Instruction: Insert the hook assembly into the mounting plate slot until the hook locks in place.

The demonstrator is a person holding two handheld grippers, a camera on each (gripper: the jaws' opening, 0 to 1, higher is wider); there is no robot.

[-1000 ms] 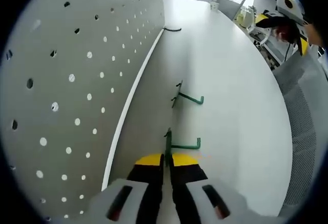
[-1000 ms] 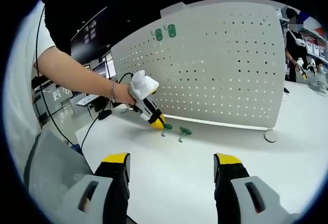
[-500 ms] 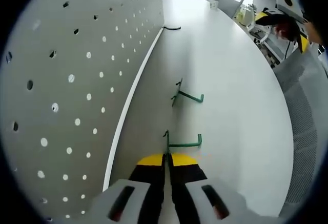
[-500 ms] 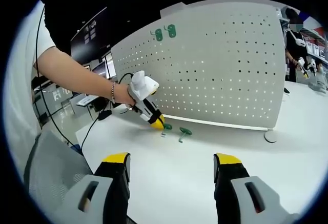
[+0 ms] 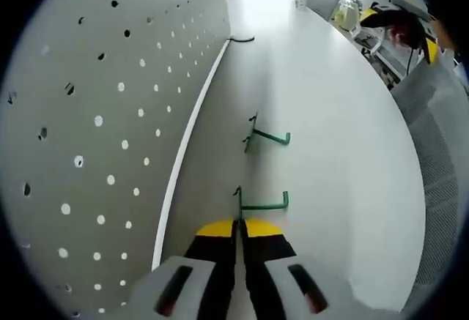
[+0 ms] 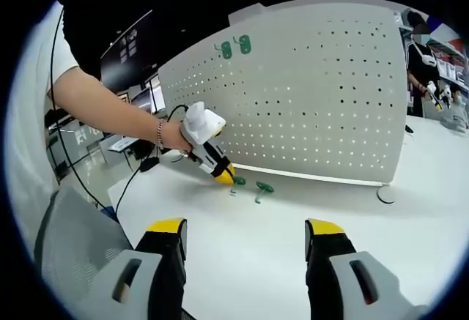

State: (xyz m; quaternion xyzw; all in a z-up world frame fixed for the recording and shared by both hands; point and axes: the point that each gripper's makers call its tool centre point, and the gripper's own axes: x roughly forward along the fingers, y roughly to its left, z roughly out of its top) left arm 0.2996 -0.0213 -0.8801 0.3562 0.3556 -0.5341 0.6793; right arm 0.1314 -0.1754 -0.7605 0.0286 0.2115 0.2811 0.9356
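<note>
left view: low along pegboard (image 5: pixel 110 115), close | right view: facing pegboard, far | shared: hooks (image 6: pixel 260 187)

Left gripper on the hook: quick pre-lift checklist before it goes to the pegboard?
1. Grip: left gripper has its jaws closed on the near green hook. Ok.
2. Hook off the table: cannot tell, it looks low or resting.
3. Second green hook: lies apart, ahead of the held one, out of the grip. Ok.
4. Pegboard: upright, plenty of free holes, two green hooks already near its top. Ok.
5. Right gripper: jaws wide apart, holding nothing, well back from the work. Ok.
6. Lock into slot: not yet done. Not ok.
</note>
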